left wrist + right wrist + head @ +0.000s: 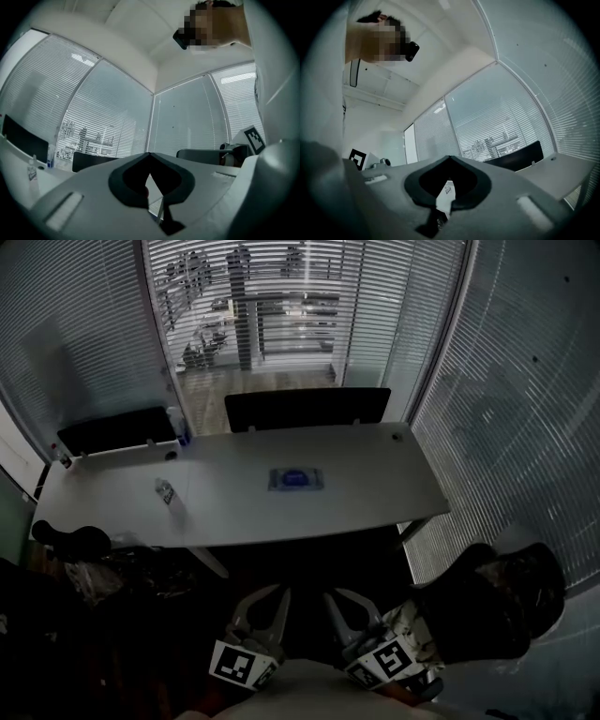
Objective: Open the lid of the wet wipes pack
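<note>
Wipes pack (295, 479) lies flat mid-tabletop (375, 486), and only the head view catches it. Both gripper views look above it at the blinds (112, 117). Left gripper (278, 593) and right gripper (331, 596) hang well short of the tabletop, both clenched on nothing.

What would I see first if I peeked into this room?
A long white table fills the middle, with a blue-topped wet wipes pack lying at its centre and a small bottle towards its left end. At the bottom, the left claw and right claw are shut, short of the table.
</note>
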Demonstrator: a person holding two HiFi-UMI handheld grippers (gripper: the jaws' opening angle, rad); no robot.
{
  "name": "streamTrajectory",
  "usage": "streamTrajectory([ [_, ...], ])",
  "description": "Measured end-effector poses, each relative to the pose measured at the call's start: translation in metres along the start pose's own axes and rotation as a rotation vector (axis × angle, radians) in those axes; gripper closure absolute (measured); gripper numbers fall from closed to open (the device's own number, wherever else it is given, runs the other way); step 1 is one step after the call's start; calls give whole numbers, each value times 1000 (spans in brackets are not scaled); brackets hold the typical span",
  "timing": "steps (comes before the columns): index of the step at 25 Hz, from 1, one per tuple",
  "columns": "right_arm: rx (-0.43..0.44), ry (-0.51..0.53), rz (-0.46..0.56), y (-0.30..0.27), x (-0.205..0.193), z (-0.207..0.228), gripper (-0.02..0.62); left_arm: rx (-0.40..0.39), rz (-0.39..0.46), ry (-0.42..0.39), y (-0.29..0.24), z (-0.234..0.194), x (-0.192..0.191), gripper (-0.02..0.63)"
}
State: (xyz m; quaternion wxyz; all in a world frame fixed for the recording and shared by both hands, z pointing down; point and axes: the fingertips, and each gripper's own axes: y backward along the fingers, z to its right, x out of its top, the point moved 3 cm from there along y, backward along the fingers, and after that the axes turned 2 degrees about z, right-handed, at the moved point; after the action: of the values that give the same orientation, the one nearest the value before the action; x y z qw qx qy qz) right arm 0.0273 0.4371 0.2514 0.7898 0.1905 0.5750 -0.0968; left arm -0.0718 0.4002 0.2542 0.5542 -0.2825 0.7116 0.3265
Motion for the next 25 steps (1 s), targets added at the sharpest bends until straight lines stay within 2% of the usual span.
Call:
streamTrajectory([
  [7, 18, 6, 17, 13, 11, 12, 595, -7, 3, -16, -15, 19, -8, 606],
  [12, -16, 2, -6, 25, 4, 30, 595, -3, 7, -5, -25, 30, -10, 606],
  [14, -5, -1, 22, 21, 12, 31, 595, -5, 11, -11, -29, 29, -10, 606],
  [20, -33, 23, 18, 6, 2, 52, 595, 1, -7, -19, -42, 8, -21, 606],
  [25, -38, 8, 19, -33, -5, 69, 595, 28, 10, -8, -62, -35, -23, 606],
])
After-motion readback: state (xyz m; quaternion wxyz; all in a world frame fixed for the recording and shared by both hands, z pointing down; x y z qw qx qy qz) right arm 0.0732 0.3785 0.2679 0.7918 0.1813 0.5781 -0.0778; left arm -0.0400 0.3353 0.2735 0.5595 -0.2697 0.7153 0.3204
